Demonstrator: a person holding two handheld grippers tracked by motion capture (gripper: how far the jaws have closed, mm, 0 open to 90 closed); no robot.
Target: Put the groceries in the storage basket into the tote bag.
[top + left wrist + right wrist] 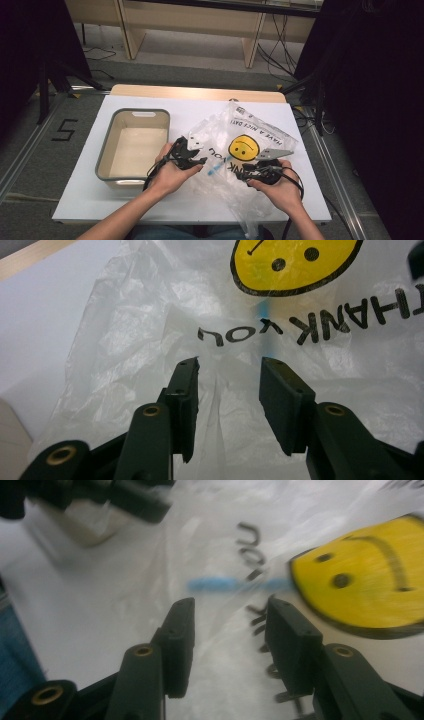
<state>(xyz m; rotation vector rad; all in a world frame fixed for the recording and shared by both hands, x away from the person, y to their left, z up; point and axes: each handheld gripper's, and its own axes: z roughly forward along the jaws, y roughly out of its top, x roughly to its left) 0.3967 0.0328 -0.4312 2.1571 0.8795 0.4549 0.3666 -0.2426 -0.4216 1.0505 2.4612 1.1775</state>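
Hovering over plastic bag, gripper open

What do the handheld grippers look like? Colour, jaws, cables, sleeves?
Both are black. The left gripper and right gripper each have two flat rectangular jaws on arms with brass-coloured pivot rivets. A grey three-cornered plate tops the right one; a black cable trails from it. Forearms are bare, no sleeves.

Your forearms are bare, with no sleeves. Each gripper is black with brass pivot pins. A black cable loops from the right one.
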